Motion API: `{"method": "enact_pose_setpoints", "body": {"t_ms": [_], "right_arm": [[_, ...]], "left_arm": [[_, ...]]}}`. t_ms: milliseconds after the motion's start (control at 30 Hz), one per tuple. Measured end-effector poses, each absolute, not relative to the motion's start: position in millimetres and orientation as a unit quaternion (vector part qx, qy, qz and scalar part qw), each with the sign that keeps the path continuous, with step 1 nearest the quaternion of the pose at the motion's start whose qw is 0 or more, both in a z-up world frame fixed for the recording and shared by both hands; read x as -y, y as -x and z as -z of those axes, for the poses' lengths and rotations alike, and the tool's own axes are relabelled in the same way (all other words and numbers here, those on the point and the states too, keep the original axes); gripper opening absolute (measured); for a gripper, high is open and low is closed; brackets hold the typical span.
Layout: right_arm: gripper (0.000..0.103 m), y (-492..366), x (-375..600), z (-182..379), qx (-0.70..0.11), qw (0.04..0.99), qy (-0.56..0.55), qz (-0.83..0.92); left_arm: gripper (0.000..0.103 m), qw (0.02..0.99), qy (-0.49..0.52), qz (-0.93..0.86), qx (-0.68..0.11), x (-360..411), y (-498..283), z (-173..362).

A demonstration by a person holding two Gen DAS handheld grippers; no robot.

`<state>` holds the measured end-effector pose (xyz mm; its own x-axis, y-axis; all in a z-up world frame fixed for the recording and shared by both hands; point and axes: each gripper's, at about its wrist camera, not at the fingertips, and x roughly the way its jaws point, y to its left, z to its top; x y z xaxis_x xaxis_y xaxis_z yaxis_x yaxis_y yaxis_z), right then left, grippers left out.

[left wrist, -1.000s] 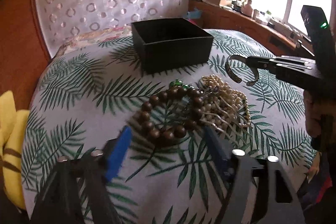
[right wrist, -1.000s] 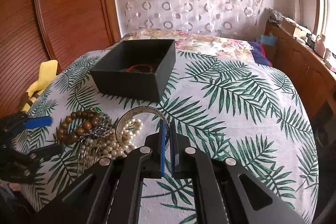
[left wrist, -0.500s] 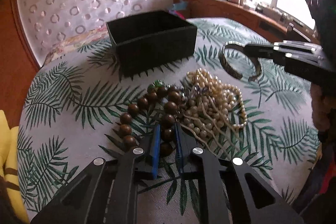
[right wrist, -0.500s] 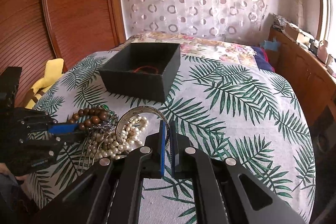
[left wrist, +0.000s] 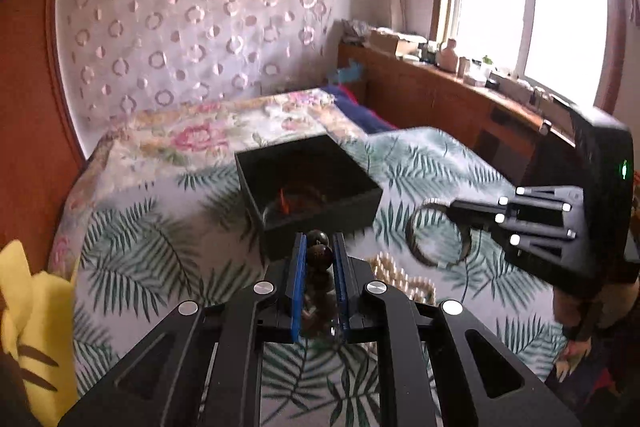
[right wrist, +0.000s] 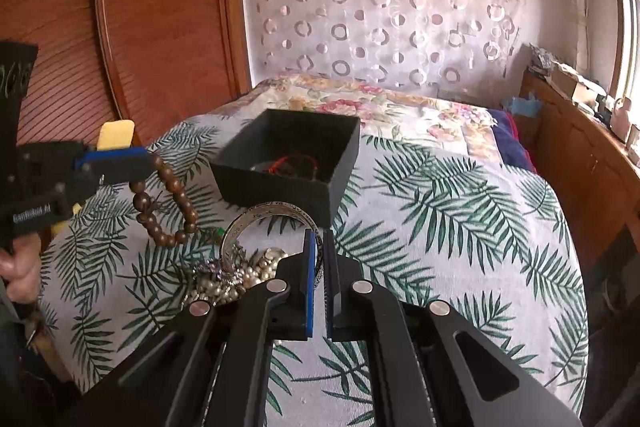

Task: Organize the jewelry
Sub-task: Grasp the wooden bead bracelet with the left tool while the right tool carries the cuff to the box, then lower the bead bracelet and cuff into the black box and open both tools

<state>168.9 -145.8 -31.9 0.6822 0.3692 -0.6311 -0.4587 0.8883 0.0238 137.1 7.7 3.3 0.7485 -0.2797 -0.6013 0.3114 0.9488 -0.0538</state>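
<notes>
left claw clamps wooden bead bracelet | right claw pinches silver bangle, seemingly above pearls

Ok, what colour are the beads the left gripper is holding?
Dark brown bead bracelet, clearest in the right wrist view.

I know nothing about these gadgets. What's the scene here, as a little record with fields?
Setting: bed with a palm-leaf cover
Left gripper: shut on the wooden bead bracelet, lifted off the cover
Right gripper: shut on the silver bangle, held above the pile
Black box: open, with a red cord inside
Pearl pile: on the cover, in front of the box
Yellow plush: at the bed's left edge
</notes>
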Motion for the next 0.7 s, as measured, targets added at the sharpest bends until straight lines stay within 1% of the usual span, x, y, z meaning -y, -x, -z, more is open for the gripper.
{"method": "enact_pose_setpoints", "body": {"t_ms": [467,700], "right_arm": [[0.004,-204.0,137.6,5.3,-0.302,0.919,0.072,-0.243],[0.004,-232.0,133.4,2.4,-0.299,0.918,0.077,-0.250]], "left_arm": [[0.012,0.947,-0.018,0.158,-0.278,-3.4,-184.0,-56.6],[0.012,0.947,-0.028,0.155,-0.280,5.4,-218.8,-60.0]]}}
